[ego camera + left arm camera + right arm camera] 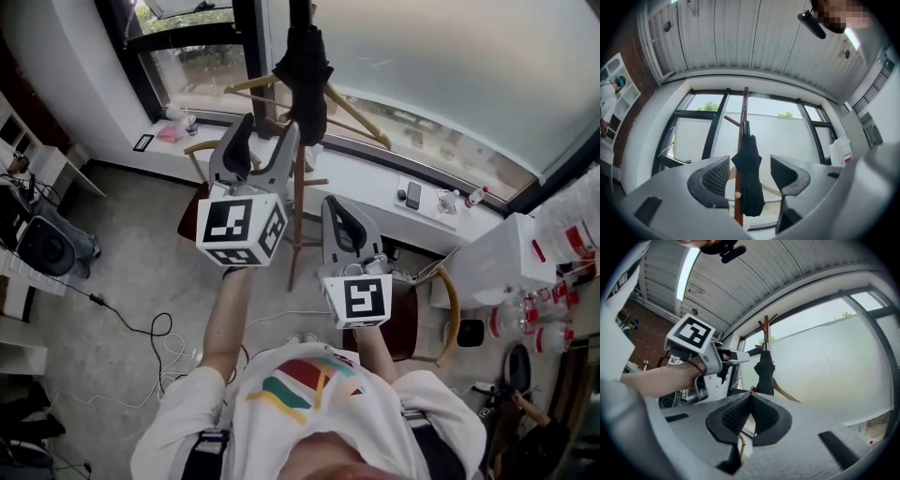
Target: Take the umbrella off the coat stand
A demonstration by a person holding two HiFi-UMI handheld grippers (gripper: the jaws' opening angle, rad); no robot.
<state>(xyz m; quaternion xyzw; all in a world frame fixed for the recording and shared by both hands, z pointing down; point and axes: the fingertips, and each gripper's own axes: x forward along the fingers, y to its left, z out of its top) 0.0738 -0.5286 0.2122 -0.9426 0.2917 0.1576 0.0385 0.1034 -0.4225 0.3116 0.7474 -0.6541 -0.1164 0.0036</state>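
A person, seen from above, raises two handheld grippers toward a wooden coat stand (298,216) by a large window. A folded black umbrella (305,80) hangs high on the stand, close against the pole among its slanting pegs. The left gripper (263,141) is lifted highest, its jaws wide apart and empty. In the left gripper view the umbrella lines up with the gap between them, but it looks some way beyond the tips, untouched. The right gripper (337,208) sits lower and nearer the body, its jaws pressed together on nothing. The task looks barely begun: the umbrella has not been gripped or lifted. Reaching in, closing on it and unhooking it all remain.
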